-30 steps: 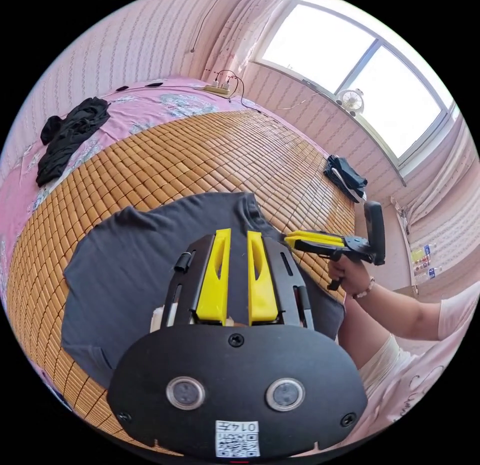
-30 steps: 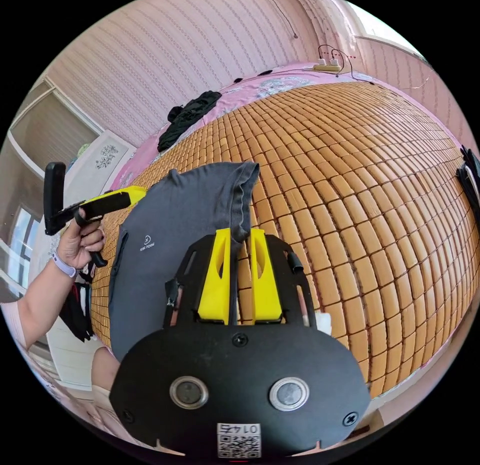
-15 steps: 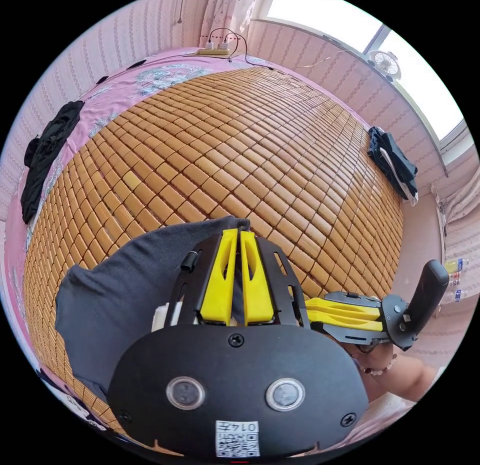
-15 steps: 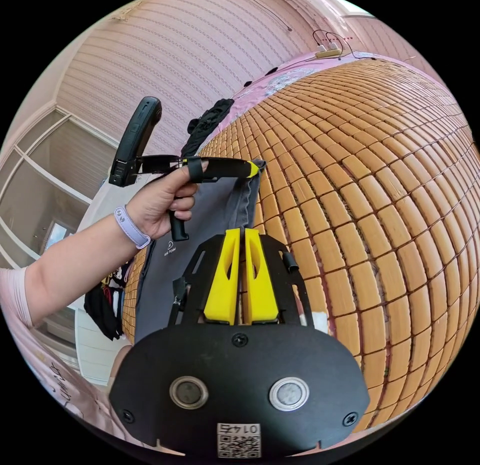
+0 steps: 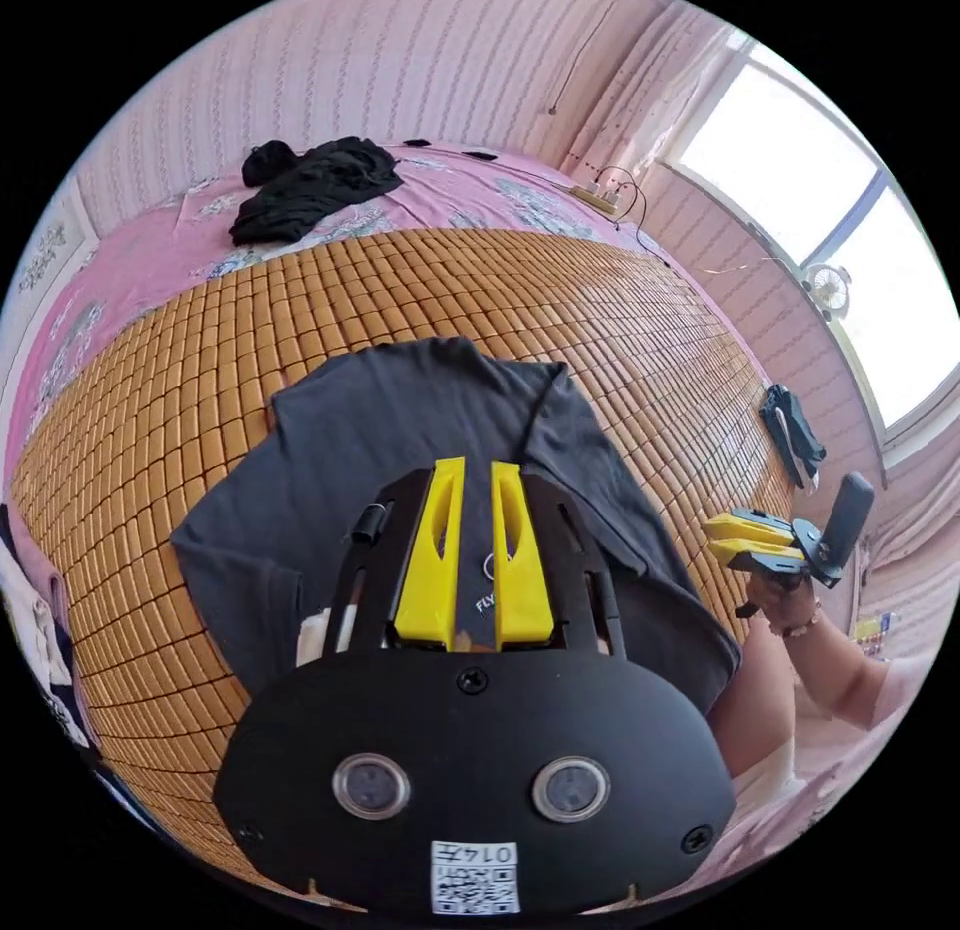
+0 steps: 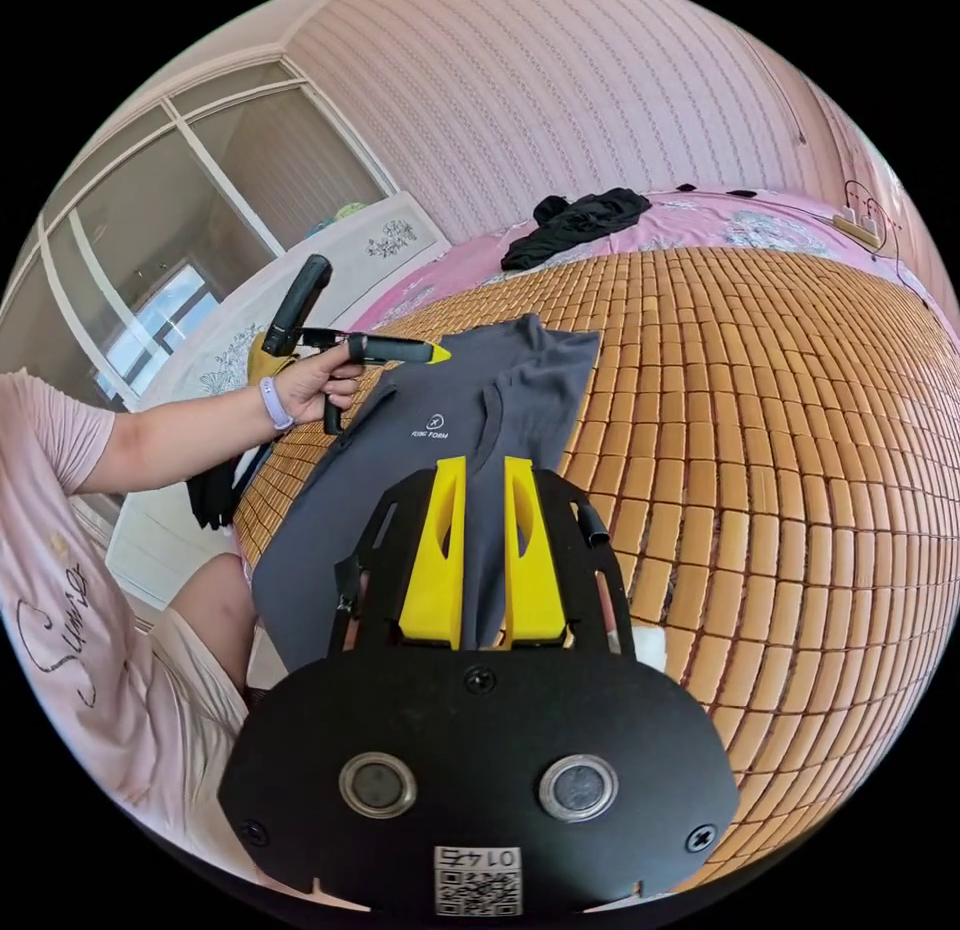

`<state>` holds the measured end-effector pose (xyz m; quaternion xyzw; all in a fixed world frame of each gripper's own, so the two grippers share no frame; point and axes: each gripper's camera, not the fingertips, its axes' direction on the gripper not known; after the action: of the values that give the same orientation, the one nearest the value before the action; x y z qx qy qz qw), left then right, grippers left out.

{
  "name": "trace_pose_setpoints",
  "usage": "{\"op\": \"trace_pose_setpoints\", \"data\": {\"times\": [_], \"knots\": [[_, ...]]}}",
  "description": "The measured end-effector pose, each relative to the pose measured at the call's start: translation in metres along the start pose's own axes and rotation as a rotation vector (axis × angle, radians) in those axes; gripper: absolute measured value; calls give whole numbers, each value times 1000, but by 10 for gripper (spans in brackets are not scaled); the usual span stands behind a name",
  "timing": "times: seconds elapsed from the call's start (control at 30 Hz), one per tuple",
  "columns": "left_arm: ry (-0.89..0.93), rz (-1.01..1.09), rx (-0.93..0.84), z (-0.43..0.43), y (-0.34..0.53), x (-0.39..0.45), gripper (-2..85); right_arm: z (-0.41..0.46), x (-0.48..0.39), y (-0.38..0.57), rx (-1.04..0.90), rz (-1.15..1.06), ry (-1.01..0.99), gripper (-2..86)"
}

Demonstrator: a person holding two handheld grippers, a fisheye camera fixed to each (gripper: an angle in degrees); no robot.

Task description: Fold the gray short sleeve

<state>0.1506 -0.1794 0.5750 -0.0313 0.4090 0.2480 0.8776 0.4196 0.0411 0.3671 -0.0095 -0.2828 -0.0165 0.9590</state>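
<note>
Half a second ago both tools were clamped on one edge of the gray short-sleeve shirt (image 5: 420,450), lifting it over the bamboo mat (image 5: 180,370); now that cloth has been let go and the shirt lies flat on the mat near the bed's front edge, with one side laid over the middle so that a straight folded edge runs along the side toward the open mat (image 6: 575,410); the small chest logo (image 6: 432,428) faces up.

The left tool (image 5: 472,550) hovers above the shirt with its yellow jaws apart and nothing between them; in the right gripper view it is seen held in the person's left hand (image 6: 305,382), off the shirt's far side. The right tool (image 6: 484,550) also stands with its jaws apart over the shirt's lower part, gripping nothing; in the left gripper view it is seen drawn back past the mat's edge (image 5: 745,548), clear of the cloth.

Judged from this, the first lengthwise fold seems to be done and released; the opposite side and sleeve probably come next. A black garment (image 5: 315,180) lies on the pink bedsheet (image 5: 160,240) well apart, and a dark folded garment (image 5: 792,435) sits at the mat's far edge.
</note>
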Motion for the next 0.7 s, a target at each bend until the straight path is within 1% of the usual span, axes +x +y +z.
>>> {"op": "trace_pose_setpoints", "data": {"times": [0.07,0.2,0.27,0.37,0.5,0.6,0.67,0.7], "knots": [[41,-58,9,-18,21,-33,51,8,-2,-11,-32,-4,49,66],[85,-82,-26,-24,42,-62,50,27,-9,-41,-102,-32,172,69],[115,-77,-48,-17,39,-66,50,28,-12,-48,-122,-26,159,73],[172,-27,-55,-3,13,-52,50,24,-30,-39,-122,-106,160,76],[164,67,-68,20,-28,-22,57,34,-50,-16,-195,-179,206,93],[147,86,-162,52,-56,0,81,45,-53,-14,-201,-165,204,107],[100,101,-277,77,-68,14,72,51,-52,-17,-216,-137,220,100],[79,109,-291,79,-70,17,64,54,-48,-20,-228,-97,264,87]]}}
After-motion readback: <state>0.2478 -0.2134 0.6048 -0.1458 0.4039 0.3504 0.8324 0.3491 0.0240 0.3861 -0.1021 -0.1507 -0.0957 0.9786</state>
